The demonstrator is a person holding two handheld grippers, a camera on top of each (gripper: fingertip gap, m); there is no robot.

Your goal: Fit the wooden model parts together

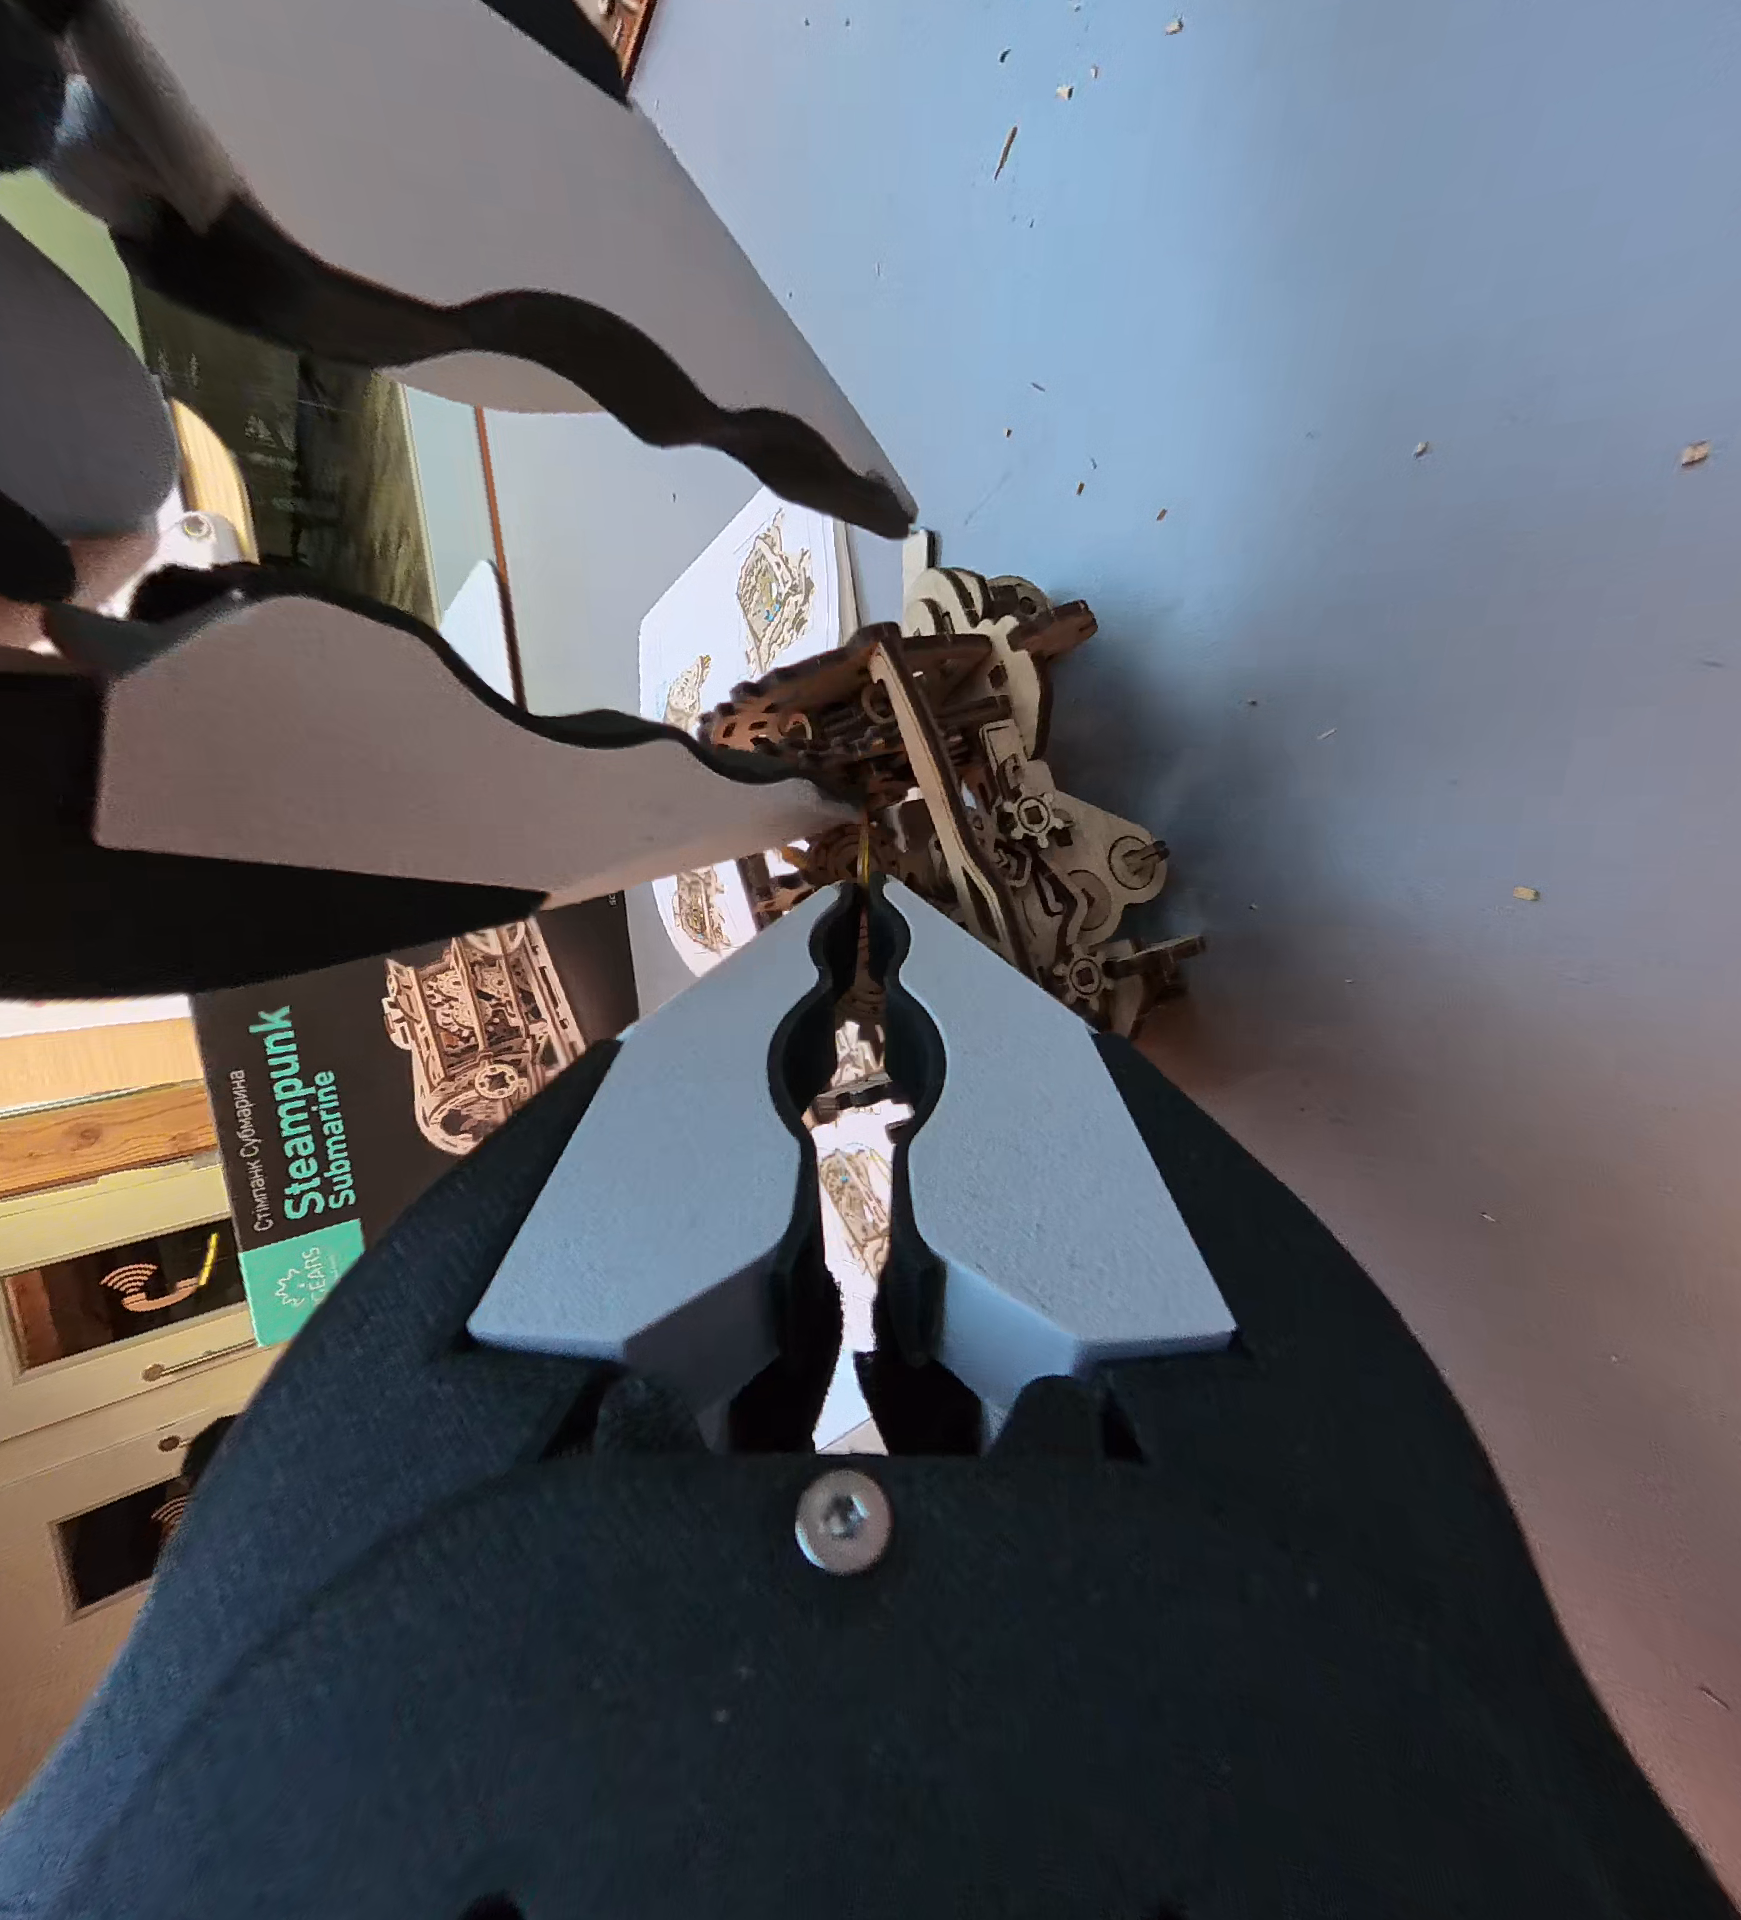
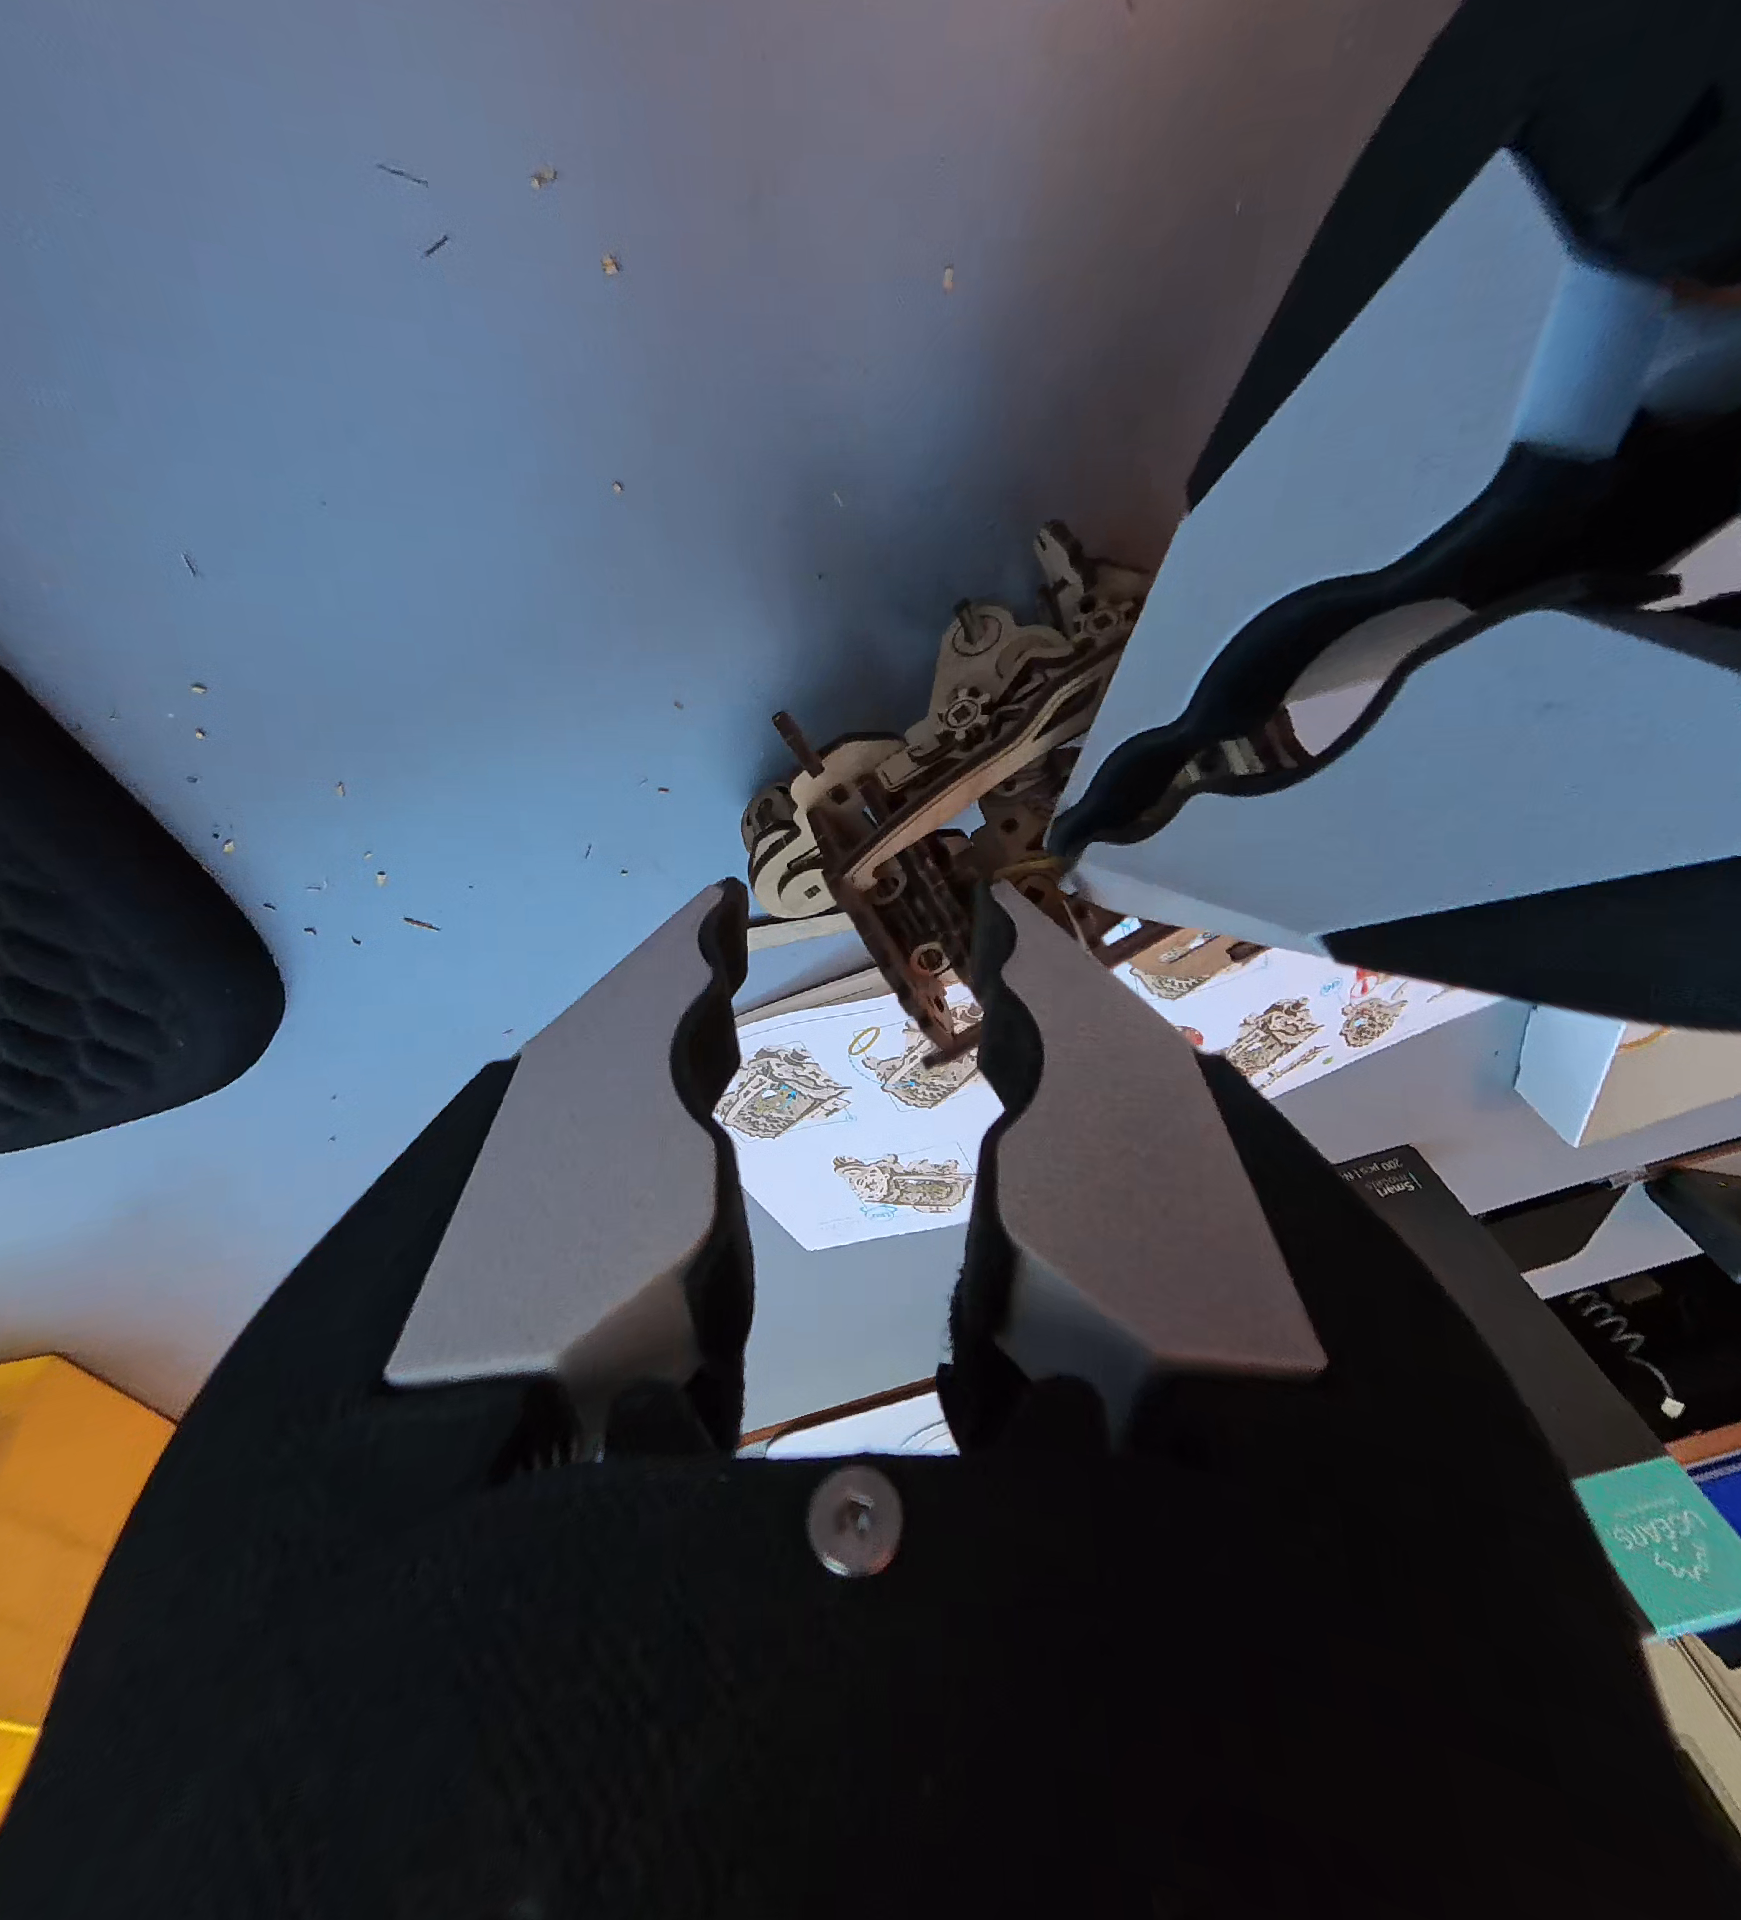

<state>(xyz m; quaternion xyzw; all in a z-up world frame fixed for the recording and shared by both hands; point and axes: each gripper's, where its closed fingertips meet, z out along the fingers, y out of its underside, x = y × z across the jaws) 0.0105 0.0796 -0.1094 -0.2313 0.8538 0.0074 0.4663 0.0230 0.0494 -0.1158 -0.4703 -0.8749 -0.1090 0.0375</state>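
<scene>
Left claw pinched on one wooden model; right claw spread.

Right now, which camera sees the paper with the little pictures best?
The right wrist view: the instruction sheet lies open between the right gripper fingers, several drawings clear. The left wrist view catches only slivers of it behind the wooden model.

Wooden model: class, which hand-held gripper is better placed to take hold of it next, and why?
Probably the right hand-held gripper: its jaws stand open around the wooden model's dark end, free to close. The left hand-held gripper is already pinched shut on a thin wooden part, so it seems occupied.
</scene>
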